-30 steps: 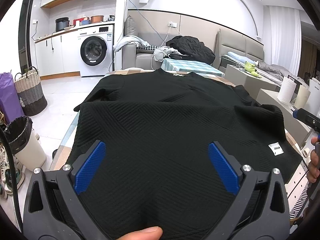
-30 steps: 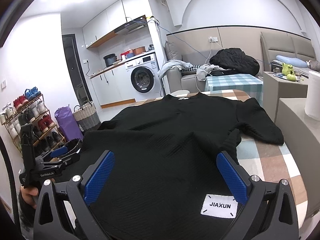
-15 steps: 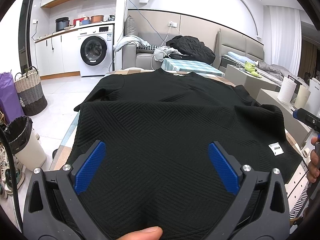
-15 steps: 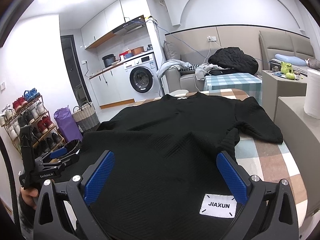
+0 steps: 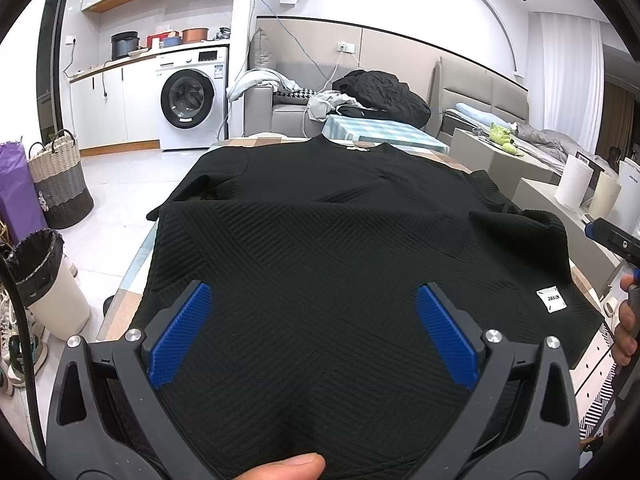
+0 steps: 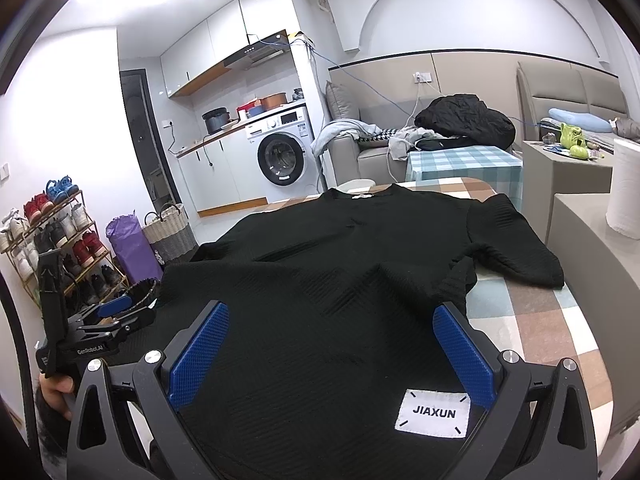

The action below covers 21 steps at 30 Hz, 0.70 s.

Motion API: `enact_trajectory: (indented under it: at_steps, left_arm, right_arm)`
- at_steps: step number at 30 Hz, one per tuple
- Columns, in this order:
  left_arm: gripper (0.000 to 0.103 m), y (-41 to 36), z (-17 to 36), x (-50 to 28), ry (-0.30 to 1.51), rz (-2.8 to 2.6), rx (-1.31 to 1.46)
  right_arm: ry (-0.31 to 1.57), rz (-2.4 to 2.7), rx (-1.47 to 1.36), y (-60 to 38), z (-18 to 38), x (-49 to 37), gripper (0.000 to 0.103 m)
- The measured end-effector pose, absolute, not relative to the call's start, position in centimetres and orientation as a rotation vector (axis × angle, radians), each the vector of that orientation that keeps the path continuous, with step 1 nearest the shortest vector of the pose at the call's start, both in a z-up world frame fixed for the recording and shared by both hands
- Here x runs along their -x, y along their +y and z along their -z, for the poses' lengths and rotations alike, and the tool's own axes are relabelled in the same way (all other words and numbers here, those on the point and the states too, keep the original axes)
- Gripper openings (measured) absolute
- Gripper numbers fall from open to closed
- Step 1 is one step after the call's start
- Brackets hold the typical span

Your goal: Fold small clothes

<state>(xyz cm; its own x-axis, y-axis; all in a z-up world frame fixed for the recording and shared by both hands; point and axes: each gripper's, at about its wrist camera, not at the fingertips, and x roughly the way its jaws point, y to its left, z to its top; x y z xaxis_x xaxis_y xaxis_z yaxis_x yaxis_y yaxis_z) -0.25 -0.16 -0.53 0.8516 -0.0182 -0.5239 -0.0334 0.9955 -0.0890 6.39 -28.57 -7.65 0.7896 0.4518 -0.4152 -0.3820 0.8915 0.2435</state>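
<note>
A black ribbed T-shirt lies flat, front down, on a table with a checked cloth, collar at the far end. Its hem is nearest me, with a white JIAXUN label at the right corner. My left gripper hovers open over the left part of the hem, with nothing between its blue pads. My right gripper is open over the right part of the hem, just behind the label. In the right wrist view the left gripper appears at the shirt's left edge. The right sleeve lies spread on the cloth.
A lined bin and a woven basket stand on the floor left of the table, near a shoe rack. Grey side units with paper rolls stand to the right. A washing machine and a sofa lie beyond.
</note>
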Motion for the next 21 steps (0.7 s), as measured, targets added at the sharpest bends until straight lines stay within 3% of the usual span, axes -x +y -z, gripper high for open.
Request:
enact_trajectory:
  at_steps: [21]
  left_arm:
    - [0.102,1.2,-0.9,-1.8,0.572,-0.035,0.066]
  right_arm:
    - [0.534,-0.331,-0.141,-29.8,5.8,-8.5,0.103]
